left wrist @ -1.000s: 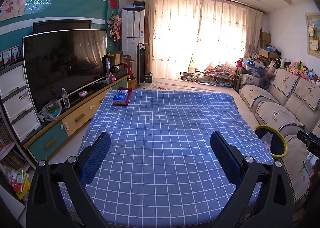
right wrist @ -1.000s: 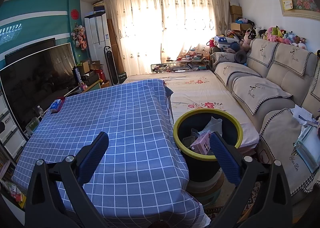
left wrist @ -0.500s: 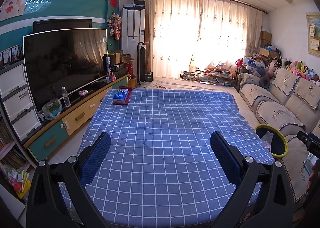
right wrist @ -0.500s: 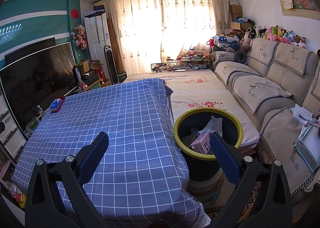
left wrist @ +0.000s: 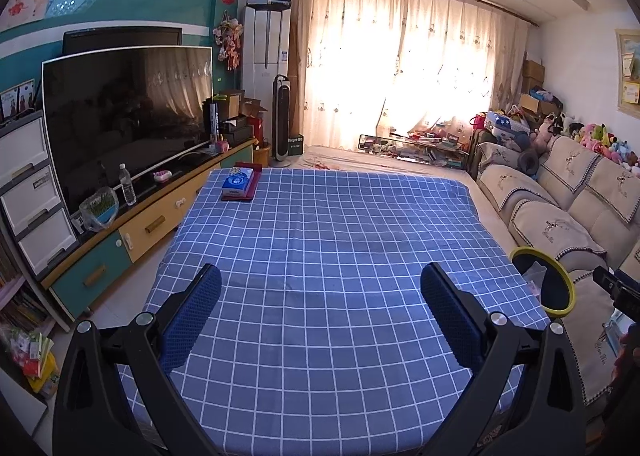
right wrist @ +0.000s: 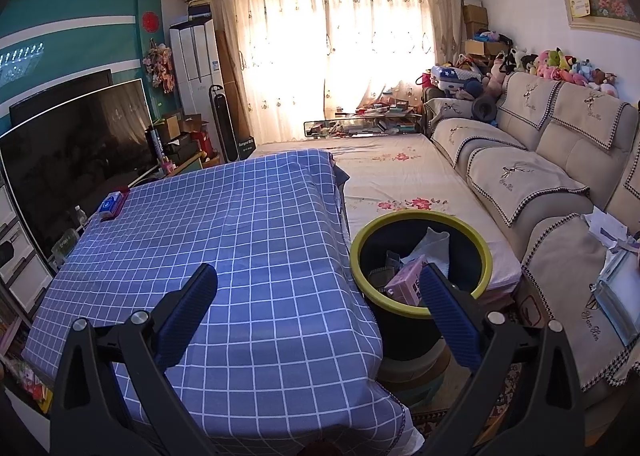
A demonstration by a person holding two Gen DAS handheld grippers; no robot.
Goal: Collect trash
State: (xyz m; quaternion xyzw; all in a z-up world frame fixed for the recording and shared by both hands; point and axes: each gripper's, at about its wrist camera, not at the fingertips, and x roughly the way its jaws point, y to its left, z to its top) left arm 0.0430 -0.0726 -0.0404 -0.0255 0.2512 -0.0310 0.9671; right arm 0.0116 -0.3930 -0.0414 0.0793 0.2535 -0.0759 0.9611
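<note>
A black trash bin with a yellow rim [right wrist: 420, 256] stands right of the table, holding a pink box [right wrist: 404, 284], white paper and other bits. It shows at the right edge of the left wrist view [left wrist: 544, 280]. The table wears a blue checked cloth [left wrist: 320, 256] [right wrist: 224, 240]. My left gripper [left wrist: 320, 312] is open and empty above the table's near half. My right gripper [right wrist: 318, 308] is open and empty over the table's near right corner, its right finger in front of the bin.
A blue tissue pack on a red tray [left wrist: 240, 183] lies at the table's far left corner. A TV [left wrist: 128, 115] on a low cabinet runs along the left. A beige sofa [right wrist: 540, 175] runs along the right, with papers [right wrist: 616, 256] on its near seat.
</note>
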